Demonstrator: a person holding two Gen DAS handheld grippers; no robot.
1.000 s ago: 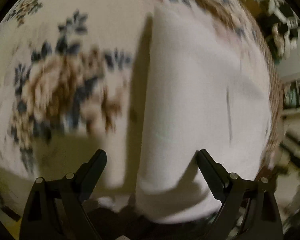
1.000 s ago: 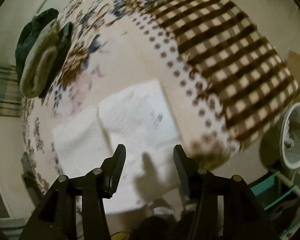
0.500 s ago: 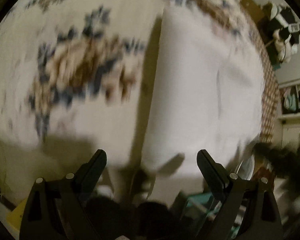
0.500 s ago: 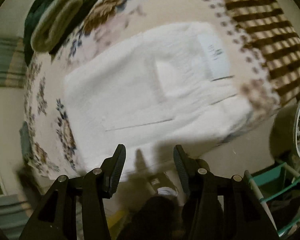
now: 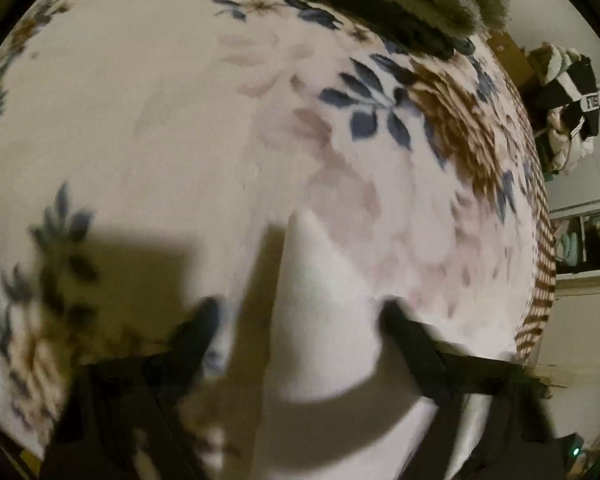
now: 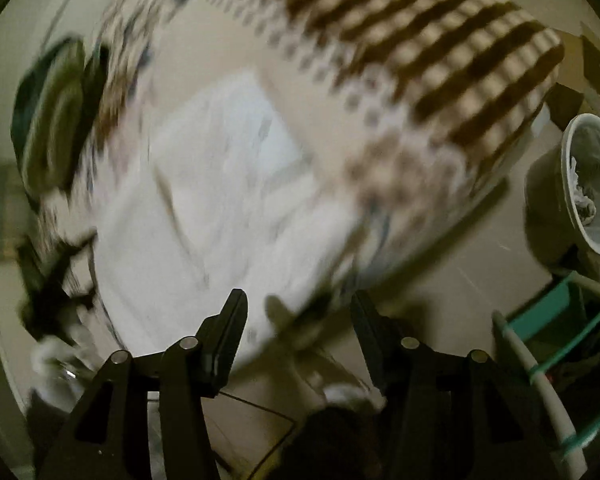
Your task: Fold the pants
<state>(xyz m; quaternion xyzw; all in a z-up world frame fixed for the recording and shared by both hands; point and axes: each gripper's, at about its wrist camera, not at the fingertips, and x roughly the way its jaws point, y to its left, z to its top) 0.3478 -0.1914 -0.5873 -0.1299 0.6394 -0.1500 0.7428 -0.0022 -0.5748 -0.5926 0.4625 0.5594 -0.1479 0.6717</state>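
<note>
both claws, left gripper (image 5: 300, 316) and right gripper (image 6: 298, 304), gape apart; white pants (image 6: 220, 200) lie mid-frame, awaiting a corner grab.

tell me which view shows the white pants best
The right wrist view: the white fabric pants spread on the floral blanket show nearly whole, though blurred. The left wrist view catches only one pointed corner of them between the open left tool fingers.
</note>
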